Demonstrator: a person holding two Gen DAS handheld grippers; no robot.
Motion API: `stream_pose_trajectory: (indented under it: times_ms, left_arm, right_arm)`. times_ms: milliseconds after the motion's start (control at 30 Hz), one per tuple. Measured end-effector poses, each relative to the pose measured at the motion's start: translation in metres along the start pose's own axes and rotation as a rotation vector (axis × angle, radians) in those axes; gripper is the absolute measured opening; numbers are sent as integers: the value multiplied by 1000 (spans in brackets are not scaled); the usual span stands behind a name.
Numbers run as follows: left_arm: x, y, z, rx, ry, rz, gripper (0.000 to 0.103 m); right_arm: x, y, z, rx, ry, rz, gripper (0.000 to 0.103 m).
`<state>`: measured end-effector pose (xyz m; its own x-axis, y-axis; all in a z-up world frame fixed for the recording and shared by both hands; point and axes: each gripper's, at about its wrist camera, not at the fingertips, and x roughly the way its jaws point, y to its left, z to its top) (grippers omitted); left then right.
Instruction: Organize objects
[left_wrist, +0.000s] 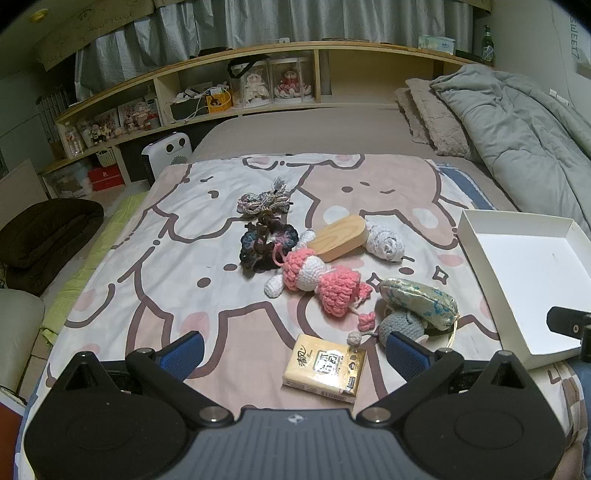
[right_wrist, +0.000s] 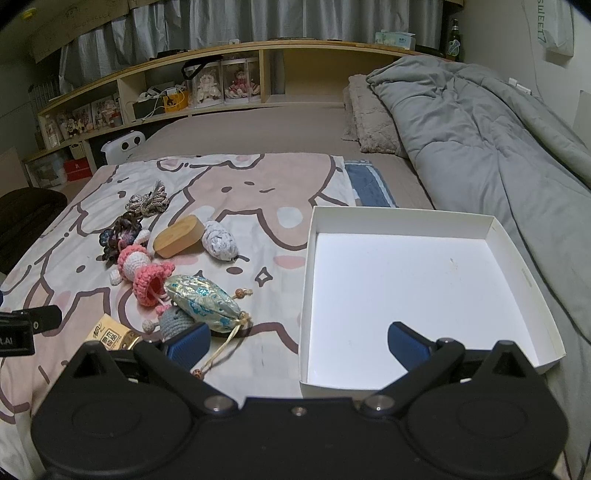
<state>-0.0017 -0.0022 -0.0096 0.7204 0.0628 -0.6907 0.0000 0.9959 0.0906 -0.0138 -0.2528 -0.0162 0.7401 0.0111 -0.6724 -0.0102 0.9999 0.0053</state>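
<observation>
Small objects lie on a cartoon-print blanket (left_wrist: 177, 236): a yellow tissue pack (left_wrist: 325, 367), a pink crochet doll (left_wrist: 314, 280), a brocade pouch (left_wrist: 419, 301), a grey crochet toy (left_wrist: 400, 326), a wooden oval block (left_wrist: 338, 238), a white knit roll (left_wrist: 384, 242), a dark scrunchie (left_wrist: 264, 247) and a rope bundle (left_wrist: 264, 201). An empty white box (right_wrist: 413, 291) sits to the right. My left gripper (left_wrist: 295, 350) is open, just above the tissue pack. My right gripper (right_wrist: 297, 343) is open over the box's near left edge.
A grey duvet (right_wrist: 487, 147) and pillows (right_wrist: 369, 118) lie at the right of the bed. A wooden shelf headboard (left_wrist: 258, 74) with dolls and clutter runs along the back. A white heater (left_wrist: 168, 155) and a dark cushion (left_wrist: 44, 236) stand at the left.
</observation>
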Motion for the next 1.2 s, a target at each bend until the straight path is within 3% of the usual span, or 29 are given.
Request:
stream_pose_trajectory:
  times_ms: [1200]
  left_arm:
    - [3, -3, -2, 0, 6, -2, 103]
  right_arm:
    - [1, 0, 1, 5, 8, -4, 103]
